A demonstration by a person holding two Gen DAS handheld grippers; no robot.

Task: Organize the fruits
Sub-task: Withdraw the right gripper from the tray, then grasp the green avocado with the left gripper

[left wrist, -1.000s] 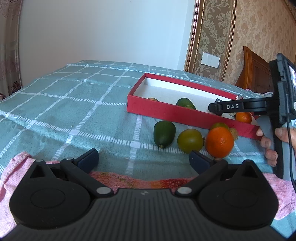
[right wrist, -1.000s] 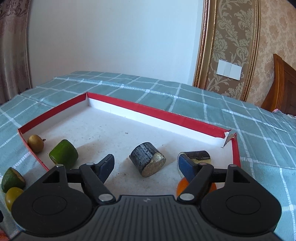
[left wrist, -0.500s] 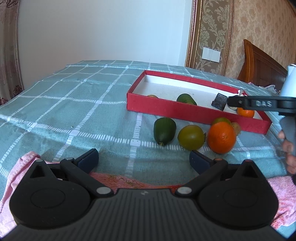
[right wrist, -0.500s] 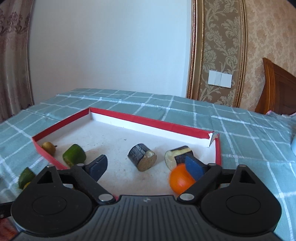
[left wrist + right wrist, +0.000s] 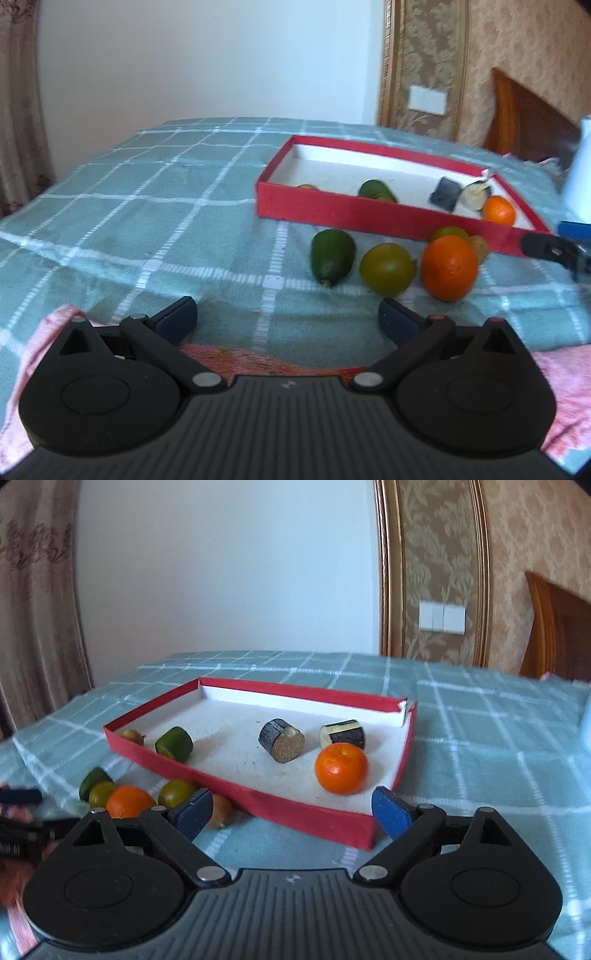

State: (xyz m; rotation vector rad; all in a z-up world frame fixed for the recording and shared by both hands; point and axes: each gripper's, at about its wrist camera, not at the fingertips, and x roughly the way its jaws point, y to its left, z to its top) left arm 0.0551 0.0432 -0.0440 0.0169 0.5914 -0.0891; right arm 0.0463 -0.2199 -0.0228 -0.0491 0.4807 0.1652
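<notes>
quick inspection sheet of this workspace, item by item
surface: bed with teal checked cover
job's things: red box holds orange, green piece, two dark cut pieces, small brown fruit; large orange, green tomato, green cucumber piece outside
clutter: pink towel
grippers: left gripper open, empty; right gripper opening, nothing between jaws
cables: nothing seen
surroundings: white wall, patterned wallpaper, wooden headboard

No legible txt, labels or nos. anywhere in view.
</notes>
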